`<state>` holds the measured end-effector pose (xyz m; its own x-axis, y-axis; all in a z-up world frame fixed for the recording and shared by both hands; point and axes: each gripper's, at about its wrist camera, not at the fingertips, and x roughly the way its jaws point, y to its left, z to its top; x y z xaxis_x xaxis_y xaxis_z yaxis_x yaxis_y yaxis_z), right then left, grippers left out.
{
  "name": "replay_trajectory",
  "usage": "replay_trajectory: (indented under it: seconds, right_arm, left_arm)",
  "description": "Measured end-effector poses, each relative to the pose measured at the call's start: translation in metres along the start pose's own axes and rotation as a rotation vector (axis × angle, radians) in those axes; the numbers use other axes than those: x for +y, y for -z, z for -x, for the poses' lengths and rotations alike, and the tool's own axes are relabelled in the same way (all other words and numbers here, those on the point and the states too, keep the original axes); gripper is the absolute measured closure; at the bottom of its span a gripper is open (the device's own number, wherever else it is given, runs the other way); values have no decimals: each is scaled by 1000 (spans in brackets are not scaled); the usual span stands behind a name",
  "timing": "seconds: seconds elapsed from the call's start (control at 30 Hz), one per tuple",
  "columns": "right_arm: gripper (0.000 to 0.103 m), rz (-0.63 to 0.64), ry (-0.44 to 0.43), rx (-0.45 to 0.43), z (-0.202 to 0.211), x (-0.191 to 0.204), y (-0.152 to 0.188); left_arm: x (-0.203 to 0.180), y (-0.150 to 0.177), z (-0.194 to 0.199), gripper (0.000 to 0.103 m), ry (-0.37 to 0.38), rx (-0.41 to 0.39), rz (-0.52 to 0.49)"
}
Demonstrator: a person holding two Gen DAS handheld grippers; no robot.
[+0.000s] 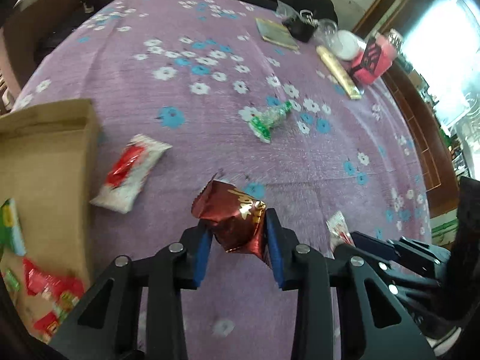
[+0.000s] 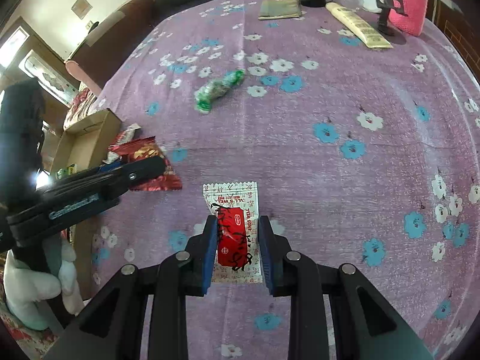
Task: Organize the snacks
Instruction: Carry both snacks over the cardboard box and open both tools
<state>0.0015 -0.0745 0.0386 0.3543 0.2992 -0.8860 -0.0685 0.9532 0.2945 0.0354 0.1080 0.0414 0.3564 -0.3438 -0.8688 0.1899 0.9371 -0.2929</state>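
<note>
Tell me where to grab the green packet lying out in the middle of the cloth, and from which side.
Take the green packet across its narrow middle, coming down from above. It lies flat and alone on the purple cloth, long and slim with crimped ends, so fingers closing across its short width should hold it best.

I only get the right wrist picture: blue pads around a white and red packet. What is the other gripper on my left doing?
Observer: The left gripper has its blue pads pinched on a dark red foil packet.
Operator: Is anything in that cardboard box yet?
Observer: Yes, the cardboard box holds red and green packets at its near end.
Operator: Anything left beside it?
Observer: A white packet with red print lies on the cloth close to the box's edge.
</note>
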Motion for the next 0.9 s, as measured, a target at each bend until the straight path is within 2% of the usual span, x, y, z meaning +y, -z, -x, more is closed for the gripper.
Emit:
replay_trajectory:
  seconds: [0.17,0.27,0.33,0.5,0.6,0.8,0.9]
  right_arm:
    - [77,53,-41,-13,4,41,-4]
    - [78,101,-79,-16,3,75,-7]
    - [78,141,-103,-14,0,100,-7]
    - [78,213,-145,9,-18,162,-3]
    - [78,256,-159,20,-27,193,1]
    - [77,317,-167,51,-48,234,10]
    - [75,341,-144,61,-58,248,16]
  left_arm:
    - [30,16,62,67,-3,-85,56]
    - [62,32,106,67,-69,-147,95]
    - [85,44,121,67,-107,-157,125]
    - [144,71,131,67,-193,-143,230]
    - [162,82,131,66,-202,-134,259]
    - [171,88,131,66,-242,-113,236]
    - [174,89,135,61,-256,-119,224]
